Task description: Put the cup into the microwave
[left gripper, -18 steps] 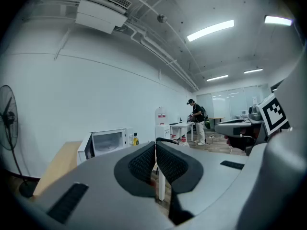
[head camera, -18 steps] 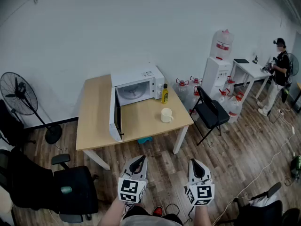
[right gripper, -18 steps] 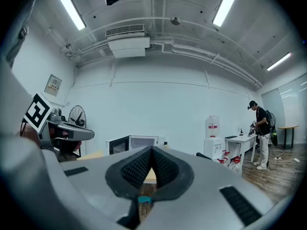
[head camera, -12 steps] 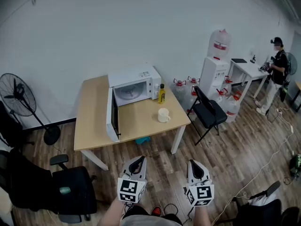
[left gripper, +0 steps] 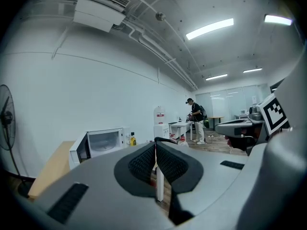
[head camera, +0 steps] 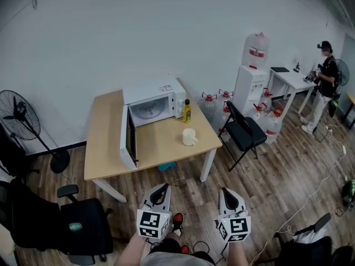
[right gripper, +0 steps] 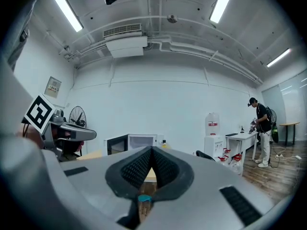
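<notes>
A white cup stands on the wooden table, near its right front corner. The white microwave sits at the back of the table, its door swung wide open to the left; it also shows in the left gripper view as the microwave and in the right gripper view as the microwave. My left gripper and right gripper hover over the floor well short of the table. Both are shut and empty: left gripper, right gripper. The cup is hidden in both gripper views.
A yellow oil bottle stands right of the microwave. A black folding chair, water jugs and a water dispenser are right of the table. A fan and office chair are left. A person stands by a white desk.
The table with the microwave and cup has slid a little left in the head view. A red shoe has stepped into view between the grippers. Both grippers stay shut.
</notes>
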`<state>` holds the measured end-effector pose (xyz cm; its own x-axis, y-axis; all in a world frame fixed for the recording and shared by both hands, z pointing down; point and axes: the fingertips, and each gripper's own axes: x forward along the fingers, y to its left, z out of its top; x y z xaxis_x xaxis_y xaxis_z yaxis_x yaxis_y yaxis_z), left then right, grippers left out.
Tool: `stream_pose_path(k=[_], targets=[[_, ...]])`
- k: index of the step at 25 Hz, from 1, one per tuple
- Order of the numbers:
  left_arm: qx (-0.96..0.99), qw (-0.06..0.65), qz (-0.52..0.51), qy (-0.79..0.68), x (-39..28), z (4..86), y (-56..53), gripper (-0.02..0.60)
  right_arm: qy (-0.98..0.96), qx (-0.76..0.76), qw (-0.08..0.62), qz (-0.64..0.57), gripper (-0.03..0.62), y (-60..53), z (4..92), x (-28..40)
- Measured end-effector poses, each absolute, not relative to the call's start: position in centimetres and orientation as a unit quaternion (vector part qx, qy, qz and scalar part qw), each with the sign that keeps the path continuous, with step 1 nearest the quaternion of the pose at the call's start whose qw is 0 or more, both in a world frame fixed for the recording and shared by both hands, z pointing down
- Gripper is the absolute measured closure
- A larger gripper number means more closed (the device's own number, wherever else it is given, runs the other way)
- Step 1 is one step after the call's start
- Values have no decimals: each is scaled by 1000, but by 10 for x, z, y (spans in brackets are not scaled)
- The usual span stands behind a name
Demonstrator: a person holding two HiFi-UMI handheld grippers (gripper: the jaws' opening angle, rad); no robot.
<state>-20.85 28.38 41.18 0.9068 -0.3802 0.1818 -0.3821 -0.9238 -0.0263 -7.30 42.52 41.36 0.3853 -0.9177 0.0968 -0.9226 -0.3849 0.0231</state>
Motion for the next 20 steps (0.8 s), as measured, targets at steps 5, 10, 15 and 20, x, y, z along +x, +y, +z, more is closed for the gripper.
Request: stream_pose_path(k=[5, 10, 15, 20], targets=[[974, 8, 95, -207, -183, 419, 250, 555, -559, 828, 37, 34, 579, 393, 420, -46], [971, 13, 99, -215, -143, 427, 203, 555, -565, 823, 37, 41, 579, 345, 427, -1], [966, 21, 123, -226, -101, 441, 152, 555, -580, 812, 40, 51, 579, 283, 438, 44], [960, 32, 148, -234, -65, 462, 100, 555, -589, 803, 43, 75, 579, 223, 463, 83]])
